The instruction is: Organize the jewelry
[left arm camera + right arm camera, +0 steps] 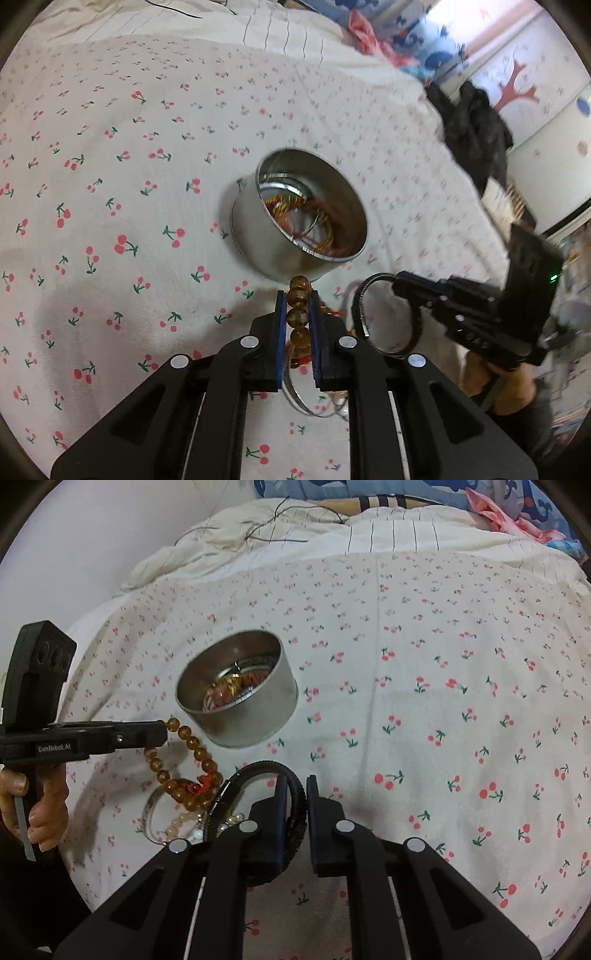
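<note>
Cherry-print bedsheet, pearl strand only in right view, wardrobe only in left

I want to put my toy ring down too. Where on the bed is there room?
Right of the metal tin, the cherry sheet is bare out to its edge, and beyond the tin toward the striped blanket too. The near-left corner is crowded: loose bracelets and both claws.

Black plastic grippers, blue-padded fingers, 4 silver rivets each, white "GenRobot.AI" lettering.
</note>
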